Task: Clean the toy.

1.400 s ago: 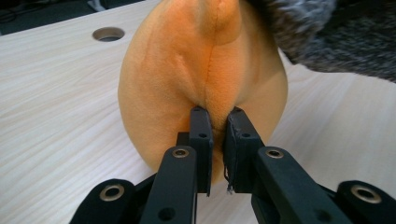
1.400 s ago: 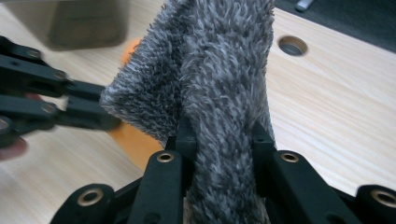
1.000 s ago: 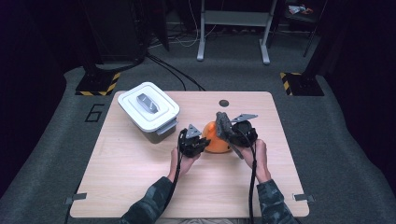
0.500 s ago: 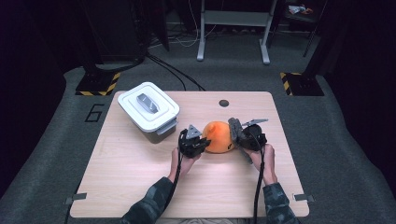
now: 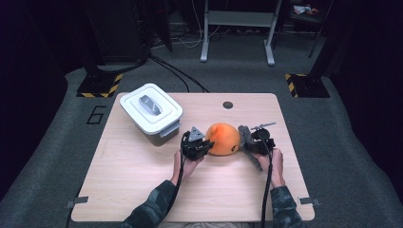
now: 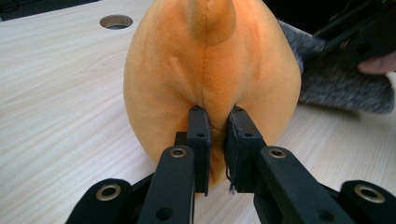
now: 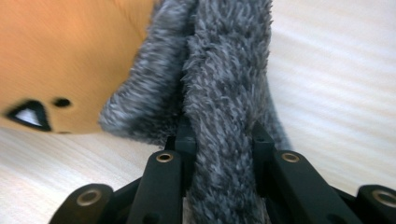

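left tongs (image 6: 216,135) pinching a fold of the orange plush toy (image 6: 210,70) | right tongs (image 7: 224,140) clamped on its fuzzy grey part (image 7: 219,74) | toy sits on the desk (image 5: 142,175) between both tongs

An orange plush toy (image 5: 223,138) with a black eye marking is seen lying mid-table, its seam fold pinched. A grey fuzzy piece (image 5: 245,138) is touching its right side, gripped along its edge.
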Demonstrator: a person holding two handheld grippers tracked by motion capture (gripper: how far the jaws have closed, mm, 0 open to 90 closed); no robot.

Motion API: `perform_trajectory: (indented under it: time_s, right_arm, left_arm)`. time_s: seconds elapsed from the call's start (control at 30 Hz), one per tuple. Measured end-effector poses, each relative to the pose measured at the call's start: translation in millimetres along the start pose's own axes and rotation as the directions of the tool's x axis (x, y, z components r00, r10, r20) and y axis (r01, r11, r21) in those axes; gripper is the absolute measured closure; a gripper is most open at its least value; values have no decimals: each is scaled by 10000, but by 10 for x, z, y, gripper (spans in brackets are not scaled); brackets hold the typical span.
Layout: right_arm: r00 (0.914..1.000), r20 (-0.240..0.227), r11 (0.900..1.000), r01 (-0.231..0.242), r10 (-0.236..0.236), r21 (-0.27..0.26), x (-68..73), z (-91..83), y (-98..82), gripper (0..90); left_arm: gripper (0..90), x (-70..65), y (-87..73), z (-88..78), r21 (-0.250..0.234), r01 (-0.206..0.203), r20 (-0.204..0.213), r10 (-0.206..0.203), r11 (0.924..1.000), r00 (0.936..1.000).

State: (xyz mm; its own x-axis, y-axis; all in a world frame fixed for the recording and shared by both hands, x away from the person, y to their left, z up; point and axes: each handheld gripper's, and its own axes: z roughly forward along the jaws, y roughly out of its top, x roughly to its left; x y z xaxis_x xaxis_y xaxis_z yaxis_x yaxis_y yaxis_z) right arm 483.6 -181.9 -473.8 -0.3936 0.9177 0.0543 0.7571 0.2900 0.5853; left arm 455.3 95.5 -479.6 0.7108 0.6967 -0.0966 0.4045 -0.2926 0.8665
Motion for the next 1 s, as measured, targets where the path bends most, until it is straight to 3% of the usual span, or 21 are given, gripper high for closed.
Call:
perform_trajectory:
  time_s: [0.13, 0.3, 0.43, 0.53, 0.67, 1.0]
  right_arm:
    - [9996, 69, 9962, 282, -277, -824, 54, -262, 105, 727]
    - [9938, -153, 9806, 1059, -1100, -1651, 345, -504, 267, 725]
    - [9809, -324, 9661, 1831, -1920, -1820, 578, -521, 360, 721]
    - [9785, -219, 9682, 1994, -2049, -1512, 640, -425, 383, 719]
    - [9854, -318, 9769, 1613, -1672, -1399, 538, -367, 337, 717]
    - [9974, -328, 9972, 635, -649, -404, 173, -126, 119, 716]
  left_arm:
    - [808, -7, 4, 2, -8, -4, 28, 4, 10000, 10000]
    - [807, -31, 15, 0, 48, -122, 10, 122, 9999, 9999]
    - [806, -38, 17, 4, 24, -121, -2, 121, 9999, 9999]
    - [804, -32, 13, 2, 55, -90, -18, 90, 9999, 10000]
    - [804, -32, 14, 3, 54, -108, -13, 108, 9999, 9999]
    - [799, -46, 14, 18, -17, -52, 24, 52, 10000, 10000]
